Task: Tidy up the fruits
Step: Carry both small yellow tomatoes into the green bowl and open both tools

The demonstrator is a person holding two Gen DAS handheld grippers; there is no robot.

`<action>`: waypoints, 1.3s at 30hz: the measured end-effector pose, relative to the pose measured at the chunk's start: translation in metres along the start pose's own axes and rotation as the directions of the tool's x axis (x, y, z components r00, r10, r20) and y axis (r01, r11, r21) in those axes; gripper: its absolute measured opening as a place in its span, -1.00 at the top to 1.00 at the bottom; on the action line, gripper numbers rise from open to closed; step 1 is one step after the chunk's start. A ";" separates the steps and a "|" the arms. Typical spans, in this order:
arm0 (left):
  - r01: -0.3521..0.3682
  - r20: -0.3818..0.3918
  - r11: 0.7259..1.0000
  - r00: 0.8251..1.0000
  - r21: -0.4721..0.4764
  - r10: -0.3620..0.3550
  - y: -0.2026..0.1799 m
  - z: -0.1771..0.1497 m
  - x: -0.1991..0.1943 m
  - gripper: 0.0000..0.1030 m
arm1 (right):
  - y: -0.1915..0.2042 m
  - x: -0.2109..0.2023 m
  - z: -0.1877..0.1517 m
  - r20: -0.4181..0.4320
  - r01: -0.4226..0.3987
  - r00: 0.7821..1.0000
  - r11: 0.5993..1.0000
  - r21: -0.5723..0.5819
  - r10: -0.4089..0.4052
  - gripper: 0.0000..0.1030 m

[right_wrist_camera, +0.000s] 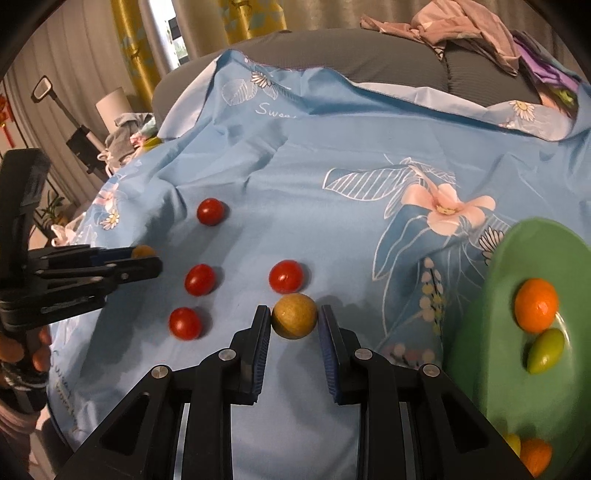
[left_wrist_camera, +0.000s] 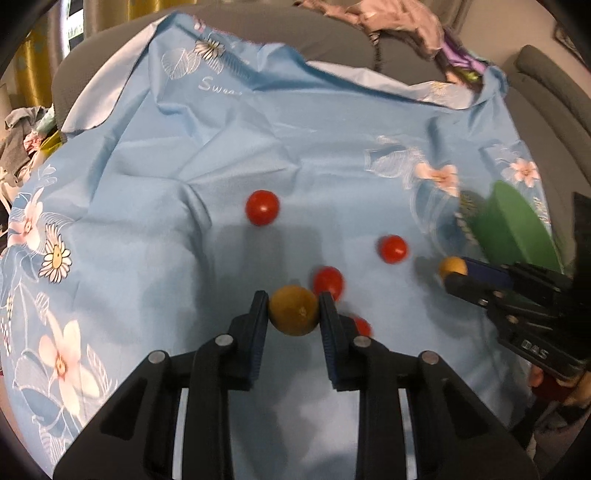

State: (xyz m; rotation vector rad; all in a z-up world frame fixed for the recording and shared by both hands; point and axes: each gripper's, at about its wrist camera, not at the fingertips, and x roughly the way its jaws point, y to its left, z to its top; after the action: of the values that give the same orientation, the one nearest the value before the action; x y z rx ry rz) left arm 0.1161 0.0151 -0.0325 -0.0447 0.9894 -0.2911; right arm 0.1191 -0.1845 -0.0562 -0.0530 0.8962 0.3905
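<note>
left gripper (left_wrist_camera: pixel 293 310): jaws clamped on a brown-yellow round fruit (left_wrist_camera: pixel 293 311), pads pressing both sides; fruit sits at the fingertips above the cloth
right gripper (right_wrist_camera: pixel 294 321): jaws closed on a second brown-yellow round fruit (right_wrist_camera: pixel 294 315), pinched at the tips; in the left wrist view it comes in from the right with its fruit at the tip
surface: light blue flowered cloth (right_wrist_camera: pixel 332 184), wrinkled, draped over a grey sofa (right_wrist_camera: pixel 369 55)
cherry tomatoes: four red ones loose on the cloth – far one (right_wrist_camera: pixel 210 211), middle-left (right_wrist_camera: pixel 200 279), near-left (right_wrist_camera: pixel 185 323), and one (right_wrist_camera: pixel 286 276) just behind the right gripper's fruit
green plate (right_wrist_camera: pixel 491 332): on the cloth at the right edge of the right wrist view, near the right gripper
on plate: orange fruit (right_wrist_camera: pixel 536 305), small green oval fruit (right_wrist_camera: pixel 546 350) touching it; another orange piece (right_wrist_camera: pixel 535 456) and a yellow-green one (right_wrist_camera: pixel 512 443) at the lower rim, partly cut off
person: hand (right_wrist_camera: pixel 33 354) gripping the left gripper's handle, fingers partly hidden
background: pile of clothes (right_wrist_camera: pixel 461 29) on the sofa back, yellow curtains (right_wrist_camera: pixel 136 44)
</note>
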 end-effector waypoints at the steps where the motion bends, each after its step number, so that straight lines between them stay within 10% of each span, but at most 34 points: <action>1: 0.008 0.005 1.000 1.000 0.003 -0.008 -0.003 -0.004 -0.006 0.48 | 0.001 -0.003 -0.003 0.003 -0.001 1.000 1.000 0.001 0.001 0.45; 17: 0.091 0.025 0.996 0.996 0.010 -0.091 -0.048 -0.044 -0.051 0.47 | 0.008 -0.062 -0.037 0.083 -0.041 0.996 0.999 0.017 0.040 0.45; 39: 0.162 0.086 0.971 0.980 0.175 -0.179 -0.129 -0.013 -0.075 0.47 | -0.050 -0.136 -0.052 0.257 0.005 0.965 0.988 0.153 -0.044 0.45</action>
State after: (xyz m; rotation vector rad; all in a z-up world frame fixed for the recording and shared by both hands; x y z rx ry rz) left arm 0.0382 -0.0881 0.0433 0.0080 0.8587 -0.5242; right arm 0.0218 -0.2839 0.0093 0.1243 0.6624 0.2971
